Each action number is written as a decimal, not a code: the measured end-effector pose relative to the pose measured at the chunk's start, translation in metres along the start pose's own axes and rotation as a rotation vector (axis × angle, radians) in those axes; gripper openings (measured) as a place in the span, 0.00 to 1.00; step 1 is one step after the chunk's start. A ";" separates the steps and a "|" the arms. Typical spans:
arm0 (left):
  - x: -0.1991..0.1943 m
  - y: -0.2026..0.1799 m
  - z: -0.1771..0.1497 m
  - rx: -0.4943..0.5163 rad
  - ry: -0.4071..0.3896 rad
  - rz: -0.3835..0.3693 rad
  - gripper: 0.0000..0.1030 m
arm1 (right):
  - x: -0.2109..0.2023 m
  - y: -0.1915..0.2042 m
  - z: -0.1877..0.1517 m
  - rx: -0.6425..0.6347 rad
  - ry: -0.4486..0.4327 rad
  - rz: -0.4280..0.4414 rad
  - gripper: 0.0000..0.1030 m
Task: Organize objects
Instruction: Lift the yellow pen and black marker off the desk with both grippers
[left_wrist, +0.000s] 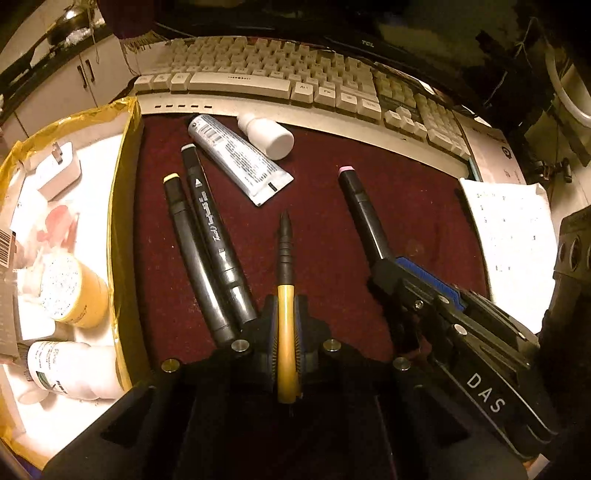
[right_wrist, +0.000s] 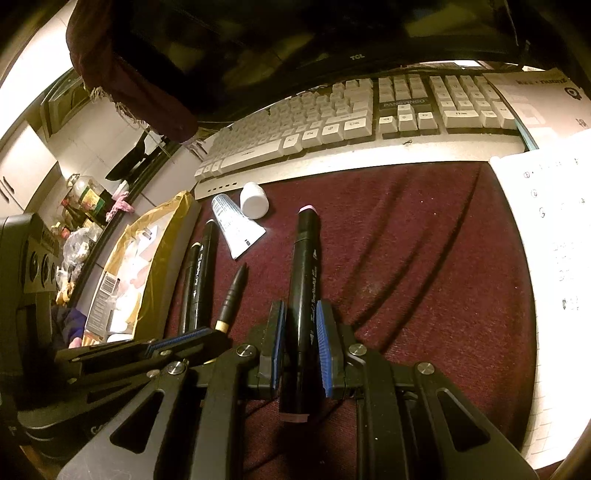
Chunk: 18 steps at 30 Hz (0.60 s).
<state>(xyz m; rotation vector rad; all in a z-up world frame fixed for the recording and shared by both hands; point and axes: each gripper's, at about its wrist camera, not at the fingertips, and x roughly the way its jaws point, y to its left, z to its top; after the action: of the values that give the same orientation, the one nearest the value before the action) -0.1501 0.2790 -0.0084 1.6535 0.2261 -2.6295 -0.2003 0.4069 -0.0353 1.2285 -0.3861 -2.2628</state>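
Right up close, the left gripper (left_wrist: 286, 325) has its pads clamped on the yellow barrel of a black-tipped pen (left_wrist: 285, 295), while the right gripper (right_wrist: 301, 343) squeezes a pink-capped black marker (right_wrist: 303, 280) between its blue pads, both over the maroon cloth (right_wrist: 406, 258). Just past them, two more black markers (left_wrist: 207, 251) lie side by side beside the gold-rimmed tray (left_wrist: 123, 206) of bottles. Farther on, a white tube (left_wrist: 236, 155) and a small white bottle (left_wrist: 267, 134) lie against the keyboard (left_wrist: 266, 70).
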 end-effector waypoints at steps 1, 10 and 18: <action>0.000 -0.001 0.000 0.011 -0.005 0.011 0.06 | 0.000 0.000 0.000 0.000 0.000 0.000 0.15; -0.004 -0.002 -0.011 0.029 -0.056 0.016 0.06 | 0.002 0.005 0.000 -0.027 0.006 0.001 0.16; -0.008 0.002 -0.018 0.005 -0.087 -0.019 0.06 | 0.003 0.009 -0.001 -0.049 0.007 -0.008 0.16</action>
<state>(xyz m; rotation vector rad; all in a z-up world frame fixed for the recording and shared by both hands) -0.1302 0.2789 -0.0090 1.5419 0.2346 -2.7102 -0.1976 0.3983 -0.0337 1.2146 -0.3220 -2.2606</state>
